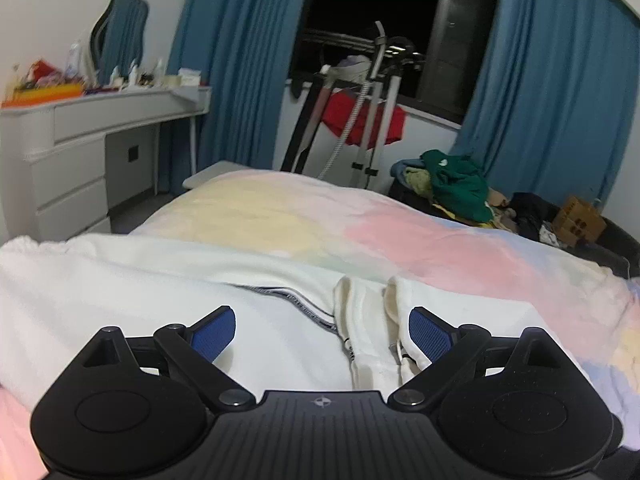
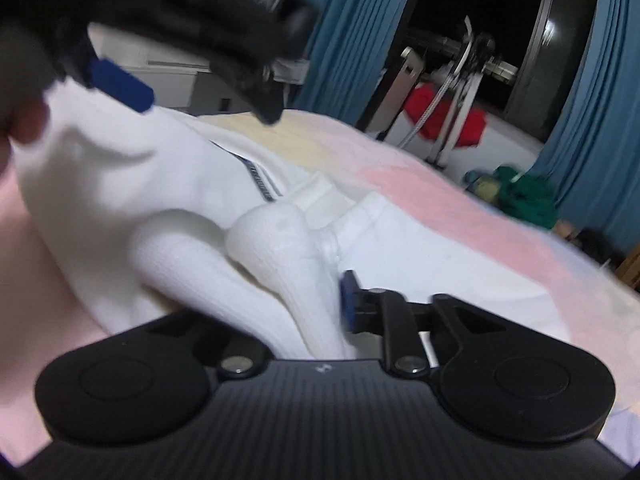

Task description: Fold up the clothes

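A white garment (image 1: 140, 280) with a striped zip edge lies spread over the pastel bedspread (image 1: 440, 240). My left gripper (image 1: 322, 332) hovers just above it, open wide, with nothing between its blue pads (image 1: 214, 334). In the right wrist view a thick ribbed white cuff (image 2: 256, 264) of the garment (image 2: 100, 168) bunches up between the jaws of my right gripper (image 2: 320, 300). One blue pad (image 2: 347, 300) stands beside the cloth, which hides the other finger. The jaws stand apart, open, and the cloth lies loose. The left gripper (image 2: 196, 100) shows blurred at the upper left, over the garment.
A white dresser (image 1: 72, 176) with a mirror and bottles stands left of the bed. Beyond the bed's far end are blue curtains (image 1: 240, 60), a metal rack holding a red cloth (image 1: 360, 120), a pile of clothes topped by a green one (image 1: 460, 188) and a cardboard box (image 1: 576, 220).
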The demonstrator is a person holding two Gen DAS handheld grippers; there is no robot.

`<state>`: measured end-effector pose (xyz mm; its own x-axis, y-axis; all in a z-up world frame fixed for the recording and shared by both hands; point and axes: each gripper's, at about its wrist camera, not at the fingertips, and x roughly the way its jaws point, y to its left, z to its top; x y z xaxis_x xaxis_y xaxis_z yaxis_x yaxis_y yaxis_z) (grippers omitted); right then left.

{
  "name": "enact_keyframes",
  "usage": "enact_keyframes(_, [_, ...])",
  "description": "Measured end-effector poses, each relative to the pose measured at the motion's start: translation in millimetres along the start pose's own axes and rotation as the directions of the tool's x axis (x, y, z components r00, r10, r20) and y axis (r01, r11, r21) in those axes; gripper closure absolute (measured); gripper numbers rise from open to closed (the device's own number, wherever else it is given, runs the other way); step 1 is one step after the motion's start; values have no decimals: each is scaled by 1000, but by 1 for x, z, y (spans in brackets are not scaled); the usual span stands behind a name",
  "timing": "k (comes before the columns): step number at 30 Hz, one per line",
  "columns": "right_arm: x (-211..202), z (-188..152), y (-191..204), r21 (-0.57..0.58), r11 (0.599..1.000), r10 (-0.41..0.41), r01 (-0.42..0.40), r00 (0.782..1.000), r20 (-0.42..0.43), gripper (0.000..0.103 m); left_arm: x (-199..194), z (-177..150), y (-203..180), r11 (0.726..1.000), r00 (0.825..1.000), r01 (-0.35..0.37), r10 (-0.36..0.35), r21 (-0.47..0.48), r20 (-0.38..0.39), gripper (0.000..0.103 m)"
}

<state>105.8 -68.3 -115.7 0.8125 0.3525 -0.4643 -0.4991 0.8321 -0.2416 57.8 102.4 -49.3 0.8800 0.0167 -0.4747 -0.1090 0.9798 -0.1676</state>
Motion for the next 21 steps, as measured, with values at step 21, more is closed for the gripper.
enact_keyframes(21, [-63, -15, -111, 447, 891, -26, 84, 991, -133, 36, 4, -47, -52, 983, 996, 23, -8, 184, -85, 8])
